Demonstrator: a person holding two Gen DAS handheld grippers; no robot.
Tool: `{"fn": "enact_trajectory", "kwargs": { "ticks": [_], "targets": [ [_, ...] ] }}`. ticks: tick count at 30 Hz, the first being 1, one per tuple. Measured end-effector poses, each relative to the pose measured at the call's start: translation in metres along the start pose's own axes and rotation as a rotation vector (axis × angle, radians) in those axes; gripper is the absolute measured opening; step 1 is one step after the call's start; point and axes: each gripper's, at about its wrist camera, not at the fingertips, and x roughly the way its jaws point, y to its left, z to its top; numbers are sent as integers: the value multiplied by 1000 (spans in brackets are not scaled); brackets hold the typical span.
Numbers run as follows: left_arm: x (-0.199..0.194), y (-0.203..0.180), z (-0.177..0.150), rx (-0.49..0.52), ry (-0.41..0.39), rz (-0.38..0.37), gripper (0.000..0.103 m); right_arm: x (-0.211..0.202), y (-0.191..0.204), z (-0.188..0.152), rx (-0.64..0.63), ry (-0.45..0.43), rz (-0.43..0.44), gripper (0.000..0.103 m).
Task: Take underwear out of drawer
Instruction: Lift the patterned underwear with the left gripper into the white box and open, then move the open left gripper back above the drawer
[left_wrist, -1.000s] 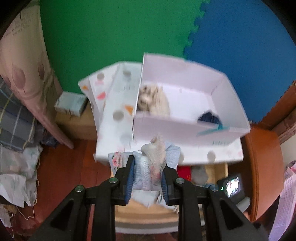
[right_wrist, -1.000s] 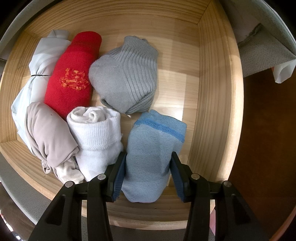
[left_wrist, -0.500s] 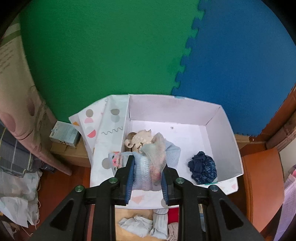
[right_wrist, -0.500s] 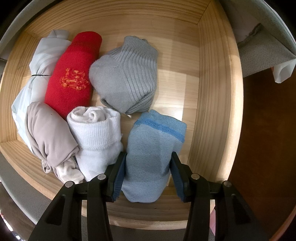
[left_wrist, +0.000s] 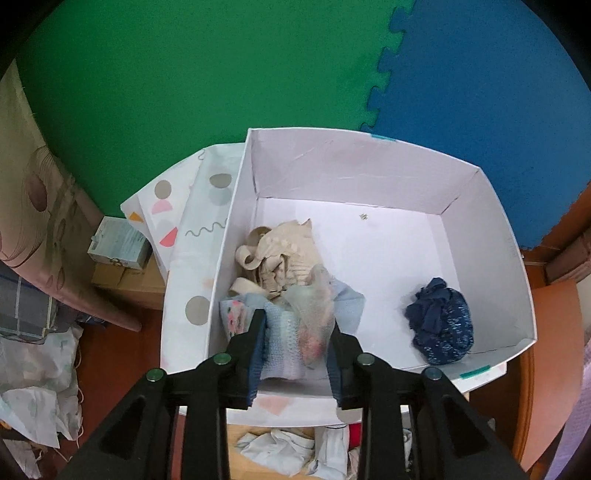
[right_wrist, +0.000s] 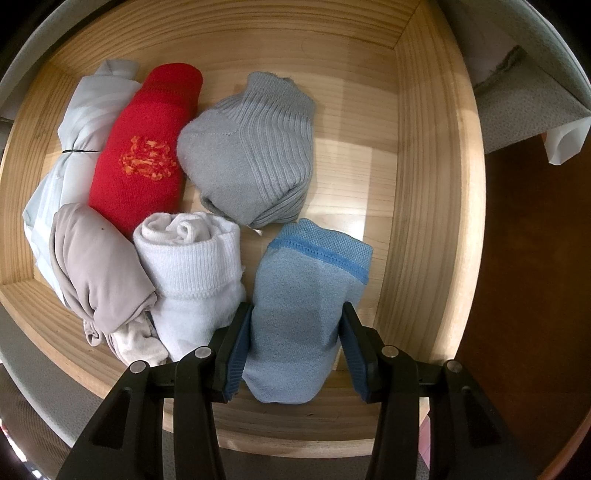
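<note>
The left claw (left_wrist: 295, 343) hides the lower part of a pale mesh bundle (left_wrist: 295, 332) over the white box (left_wrist: 491, 229) — jaws just easing apart. The right claw (right_wrist: 295, 339) pinches a fuzzy blue roll (right_wrist: 303, 306) (drawer (right_wrist: 424, 184) of wood).

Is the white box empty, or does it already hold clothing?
Not empty. The white box holds a beige bundle and a navy bundle on its floor.

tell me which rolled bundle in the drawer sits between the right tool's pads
The light blue bundle with the darker blue band. It lies between the right tool pads; the white, grey and red bundles lie clear of them.
</note>
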Motion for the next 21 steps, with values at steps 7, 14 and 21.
{"fn": "enact_trajectory", "kwargs": {
  "ticks": [7, 14, 21],
  "targets": [
    [-4, 0, -5, 7, 1, 52, 46, 0, 0, 0, -1, 0, -1, 45],
    [-23, -1, -11, 45, -29, 60, 51, 0, 0, 1, -2, 2, -3, 45],
    [-44, 7, -13, 19, -54, 33, 55, 2, 2, 2, -4, 6, -10, 46]
  ]
}}
